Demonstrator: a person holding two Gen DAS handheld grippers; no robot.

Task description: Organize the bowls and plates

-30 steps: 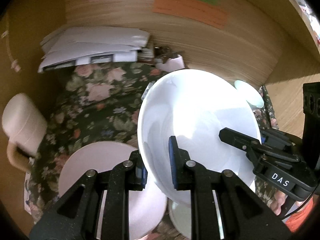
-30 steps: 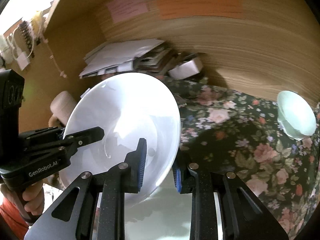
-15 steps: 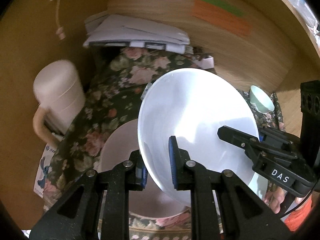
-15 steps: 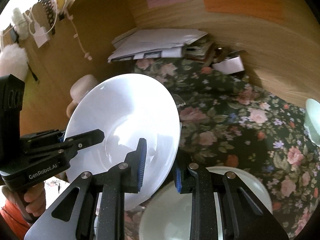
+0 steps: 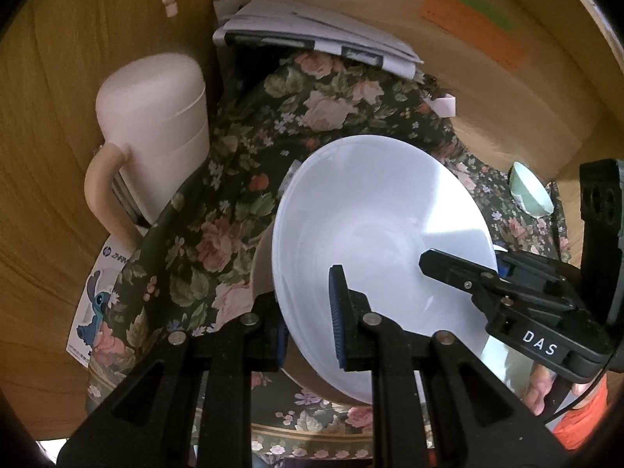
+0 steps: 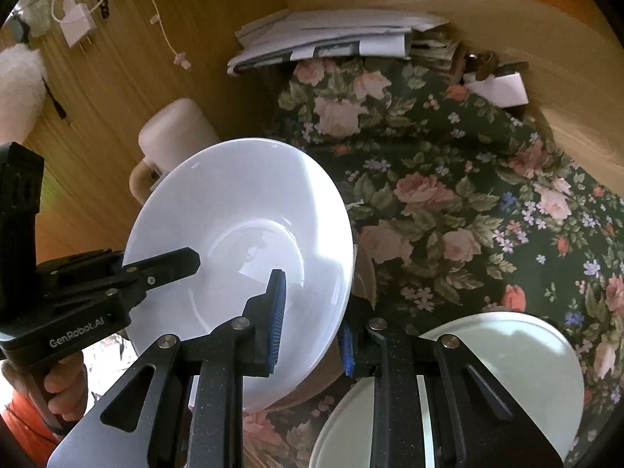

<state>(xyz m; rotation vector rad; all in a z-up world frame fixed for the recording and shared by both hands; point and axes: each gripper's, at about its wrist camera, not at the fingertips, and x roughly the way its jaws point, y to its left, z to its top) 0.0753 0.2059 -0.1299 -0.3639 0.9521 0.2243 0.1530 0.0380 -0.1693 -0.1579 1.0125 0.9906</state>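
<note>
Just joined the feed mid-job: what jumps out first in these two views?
A big white bowl held tilted above the floral tablecloth, its rim pinched by the left gripper and the right gripper. Below the right gripper lies a pale plate; a cream jug stands at the left.

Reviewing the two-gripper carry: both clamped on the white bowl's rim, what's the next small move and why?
Probably lower it a little further onto the beige plate showing under its left edge. The left gripper and right gripper both pinch the white bowl, which hangs tilted above the floral cloth.
</note>
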